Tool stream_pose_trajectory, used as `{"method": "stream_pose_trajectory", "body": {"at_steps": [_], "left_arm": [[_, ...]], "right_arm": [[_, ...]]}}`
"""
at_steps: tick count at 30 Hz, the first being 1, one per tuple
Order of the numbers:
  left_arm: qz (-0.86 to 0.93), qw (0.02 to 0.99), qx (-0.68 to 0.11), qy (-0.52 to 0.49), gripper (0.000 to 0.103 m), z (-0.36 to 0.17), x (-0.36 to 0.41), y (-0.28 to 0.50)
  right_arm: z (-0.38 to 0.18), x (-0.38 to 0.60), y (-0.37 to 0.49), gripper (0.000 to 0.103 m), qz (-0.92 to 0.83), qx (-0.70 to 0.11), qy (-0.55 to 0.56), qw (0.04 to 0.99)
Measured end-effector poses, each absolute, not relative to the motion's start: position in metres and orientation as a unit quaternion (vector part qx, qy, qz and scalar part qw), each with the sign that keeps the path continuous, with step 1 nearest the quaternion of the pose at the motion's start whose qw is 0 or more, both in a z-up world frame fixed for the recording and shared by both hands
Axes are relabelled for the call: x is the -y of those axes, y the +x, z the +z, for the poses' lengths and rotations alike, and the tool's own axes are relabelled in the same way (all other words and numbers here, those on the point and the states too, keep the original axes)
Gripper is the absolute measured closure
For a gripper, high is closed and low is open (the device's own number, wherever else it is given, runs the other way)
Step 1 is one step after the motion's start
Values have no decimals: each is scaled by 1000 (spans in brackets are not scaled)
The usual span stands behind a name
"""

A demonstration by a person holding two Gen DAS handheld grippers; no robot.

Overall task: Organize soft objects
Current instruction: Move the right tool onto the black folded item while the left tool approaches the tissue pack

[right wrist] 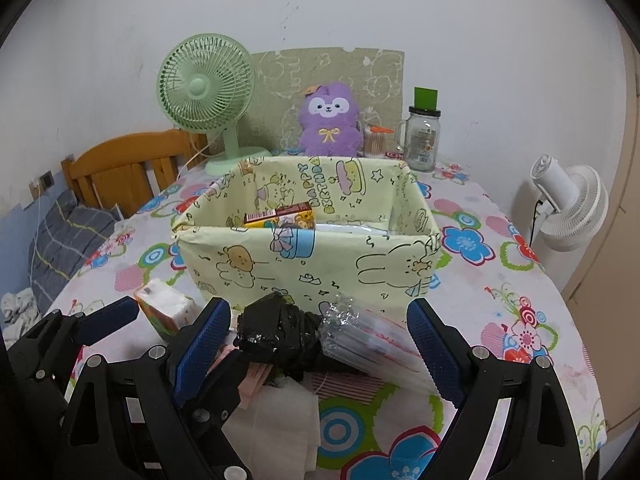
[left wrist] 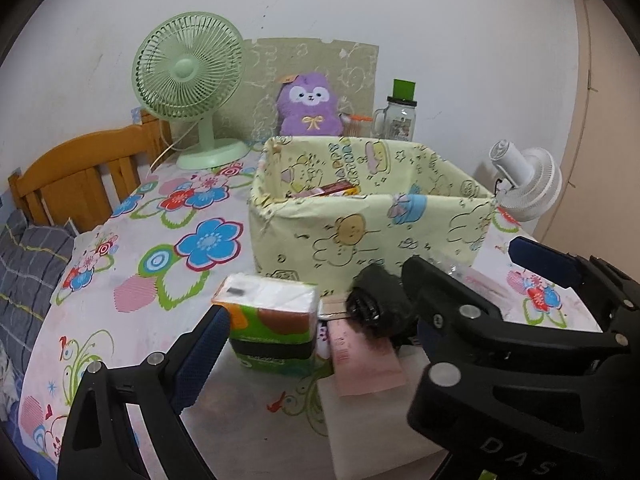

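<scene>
Right wrist: floral tablecloth (right wrist: 472,208), white wall (right wrist: 360,4).

A green fan (right wrist: 206,88), glass jar (right wrist: 422,138), perhaps a toothpick holder (right wrist: 374,140).

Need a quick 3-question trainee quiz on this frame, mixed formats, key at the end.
1. True or false: the purple plush toy lies inside the pale yellow cartoon-print fabric box.
2. Between the fingers of the right hand-held gripper lie: A) the crumpled black plastic bag and the clear plastic sleeve; B) the glass mug jar; C) the mint-green desk fan.
3. Fill in: the green and orange tissue pack stands between the fingers of the ___ hand-held gripper.

Key: 1 false, it sits behind the box by the wall; 2 A; 3 left.
</scene>
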State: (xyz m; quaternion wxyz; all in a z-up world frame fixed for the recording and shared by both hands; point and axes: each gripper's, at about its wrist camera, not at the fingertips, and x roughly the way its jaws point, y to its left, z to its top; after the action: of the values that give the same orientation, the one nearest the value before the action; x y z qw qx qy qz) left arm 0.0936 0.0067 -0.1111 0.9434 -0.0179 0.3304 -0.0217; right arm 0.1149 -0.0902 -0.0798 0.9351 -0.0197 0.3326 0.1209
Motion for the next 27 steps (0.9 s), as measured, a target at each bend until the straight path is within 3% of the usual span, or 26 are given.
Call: {"method": "stream_pose_trajectory", "body": {"at_steps": [15,18,27], "left_arm": [[-8,935,-352,-33,9,-127,-21,112],[-9,935,-354,-32,13,-130,-21,115],[1,928,-371,-33,39,-141,-27,120]], "right_arm": [[-97,95,132,11,93,-355,-18,930],[-97,93,133,11,100,-354,-19,930],[-99,77,135,11,124,-352,-31,927]]}}
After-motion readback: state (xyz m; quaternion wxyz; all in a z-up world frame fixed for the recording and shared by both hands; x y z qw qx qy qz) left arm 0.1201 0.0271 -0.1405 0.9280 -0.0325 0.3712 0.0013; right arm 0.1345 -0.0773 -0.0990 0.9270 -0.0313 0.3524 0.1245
